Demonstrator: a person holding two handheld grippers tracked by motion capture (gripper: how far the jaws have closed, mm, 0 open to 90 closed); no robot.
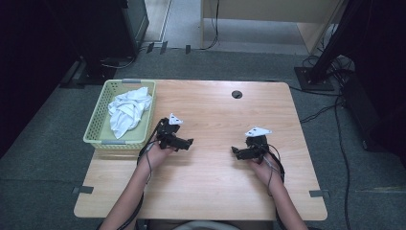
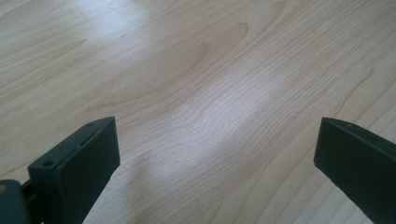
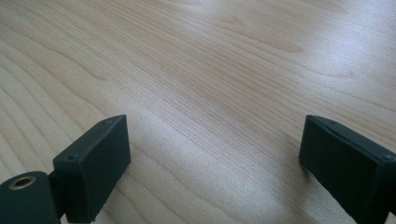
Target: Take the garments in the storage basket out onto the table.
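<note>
My left gripper [image 1: 184,142] rests low over the wooden table [image 1: 215,187], left of centre, pointing right. Its black jaws stand wide apart in the left gripper view, with bare wood between the fingertips [image 2: 79,158]. My right gripper [image 1: 238,152] sits right of centre and points left toward the other one. It is open too, and nothing lies between its fingertips [image 3: 95,161]. A crumpled white cloth [image 1: 128,109] lies in a pale green basket [image 1: 94,130] at the table's left edge.
A dark cable hole [image 1: 237,94] sits near the table's far edge. Beyond the table are a black stand base [image 1: 313,79], floor cables [image 1: 330,108] and a wooden desk [image 1: 268,14]. Carpet surrounds the table.
</note>
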